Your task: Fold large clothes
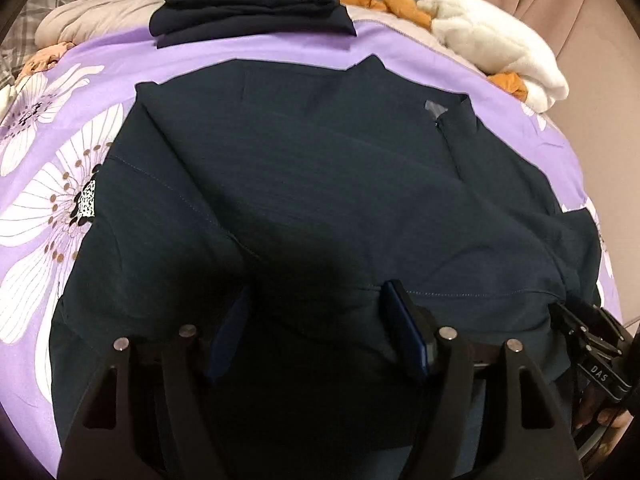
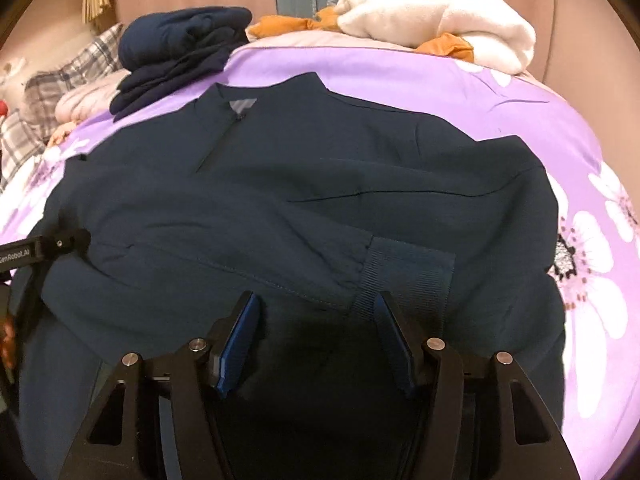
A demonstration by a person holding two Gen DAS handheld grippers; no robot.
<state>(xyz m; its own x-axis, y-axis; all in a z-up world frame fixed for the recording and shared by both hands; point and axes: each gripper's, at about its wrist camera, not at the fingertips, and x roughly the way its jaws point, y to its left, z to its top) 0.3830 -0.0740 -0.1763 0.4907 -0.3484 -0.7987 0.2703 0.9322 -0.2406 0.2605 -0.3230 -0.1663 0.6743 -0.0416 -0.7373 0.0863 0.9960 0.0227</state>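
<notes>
A dark navy jacket [image 1: 320,184] lies spread on the purple flowered bedsheet [image 1: 72,152], its collar and zip toward the far side. In the right wrist view a sleeve of the jacket [image 2: 304,184] is folded across the body, and its ribbed cuff [image 2: 408,268] lies near me. My left gripper [image 1: 316,316] stands open just above the near part of the jacket, with nothing pinched between its pads. My right gripper [image 2: 316,316] is open too, its right finger [image 2: 390,324] beside the cuff. Each gripper shows at the edge of the other's view.
At the far side of the bed sits a folded stack of dark clothes [image 2: 180,48]. A white fleece [image 2: 432,20] and an orange cloth [image 2: 288,24] lie at the far right. A plaid pillow [image 2: 64,76] is at the far left. A pink curtain hangs behind.
</notes>
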